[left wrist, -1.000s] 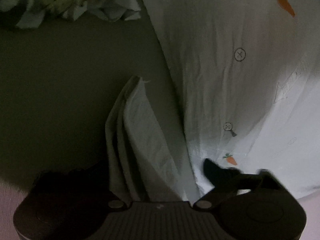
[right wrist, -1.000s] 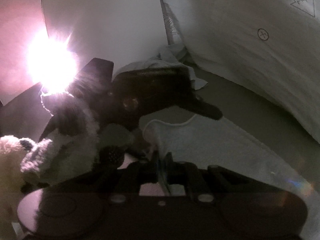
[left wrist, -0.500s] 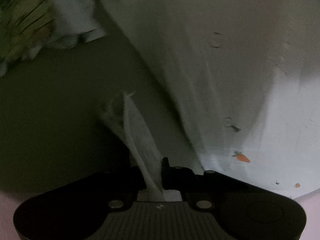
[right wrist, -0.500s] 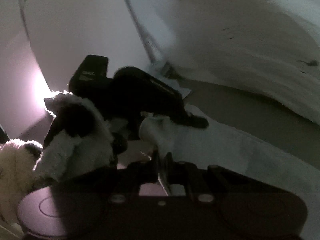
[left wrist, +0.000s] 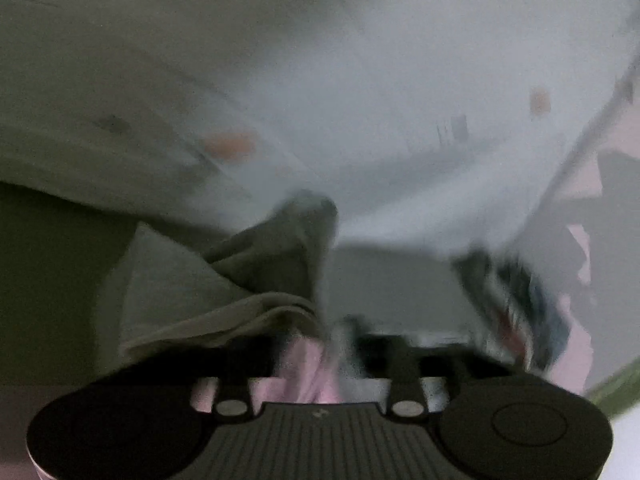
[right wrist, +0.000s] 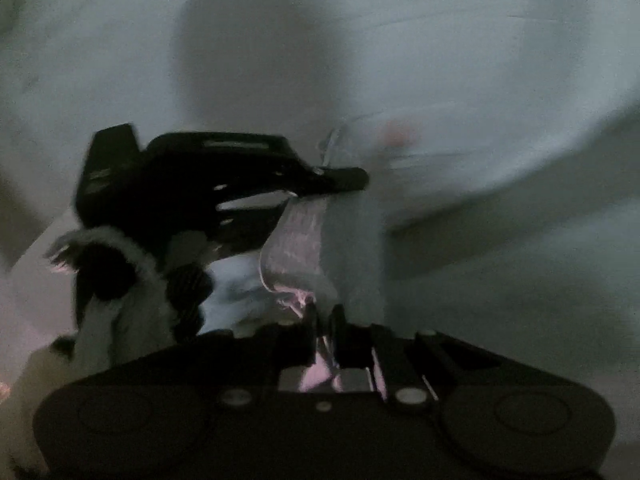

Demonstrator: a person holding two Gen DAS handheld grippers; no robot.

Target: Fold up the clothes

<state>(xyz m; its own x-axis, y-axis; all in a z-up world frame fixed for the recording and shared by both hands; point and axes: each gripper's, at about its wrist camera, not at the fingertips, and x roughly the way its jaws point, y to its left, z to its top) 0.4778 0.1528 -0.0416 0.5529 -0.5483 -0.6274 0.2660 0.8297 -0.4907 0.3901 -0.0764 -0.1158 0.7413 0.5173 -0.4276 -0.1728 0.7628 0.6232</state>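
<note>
Bedding (left wrist: 360,80), pale, carrot-printed: fills 9 through 3 o'clock in both views; blurred.

Garment (left wrist: 224,280), pale, thin, limp: bunched at 7 to 9 o'clock in left view, hanging at centre in right view (right wrist: 344,248). Light, soft, apt to slip and sag; best pinched at hem or corner, both layers together.

Left gripper (left wrist: 340,344): jaws opening, blurred; cloth lies between, grip not discernible.

Right gripper (right wrist: 322,320): jaws opening, narrow gap, cloth edge between.

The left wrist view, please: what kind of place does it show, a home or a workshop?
Probably a home, perhaps a bed. A large white cover printed with small orange motifs fills the view, and a pale folded cloth lies on a plain dark surface. Blur hides finer detail.
</note>
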